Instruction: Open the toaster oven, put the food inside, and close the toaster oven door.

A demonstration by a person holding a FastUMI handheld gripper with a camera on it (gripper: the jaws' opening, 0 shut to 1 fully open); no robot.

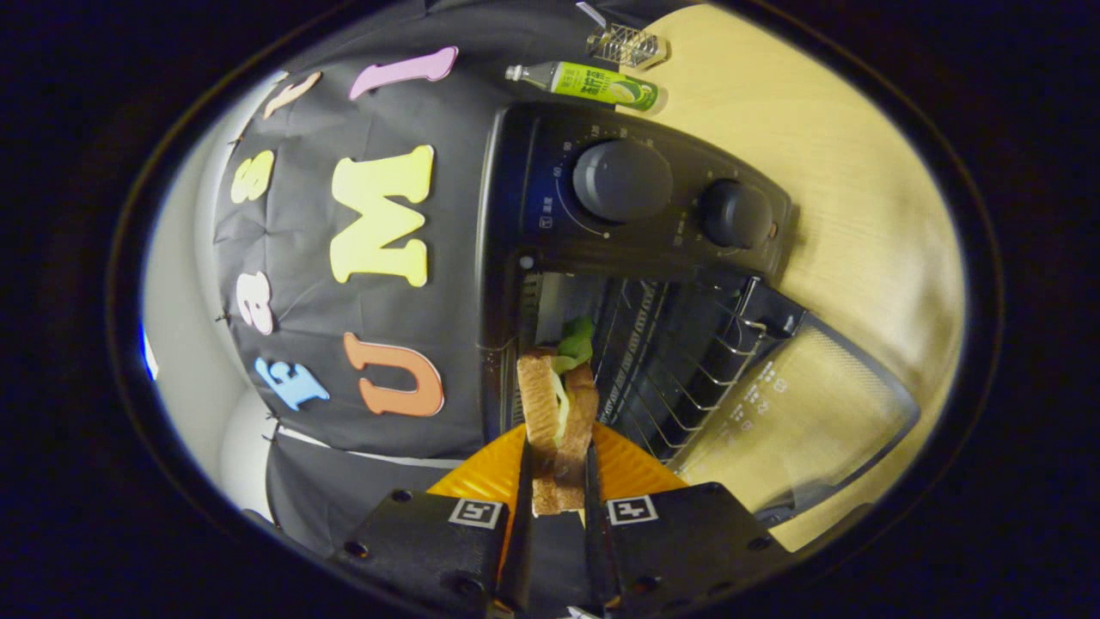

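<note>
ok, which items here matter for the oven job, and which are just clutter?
Job:
- black toaster oven, glass door open
- toasted sandwich with lettuce, clamped in the gripper

Clutter:
- green plastic bottle
- wire rack beyond it
- orange ribbed plate

A pale, light-grained wooden tabletop [868, 198] carries the scene, lit warm and evenly, with a soft shadow along its near side. At its far end lie a green-labelled plastic bottle with a white cap [593, 83], on its side, and just beyond it a small clear ribbed glass object [626, 43]. Behind hangs a creased black cloth wall [309, 395]. Past the cloth's edge shows a plain whitish wall [185, 344], dimmer there.
</note>
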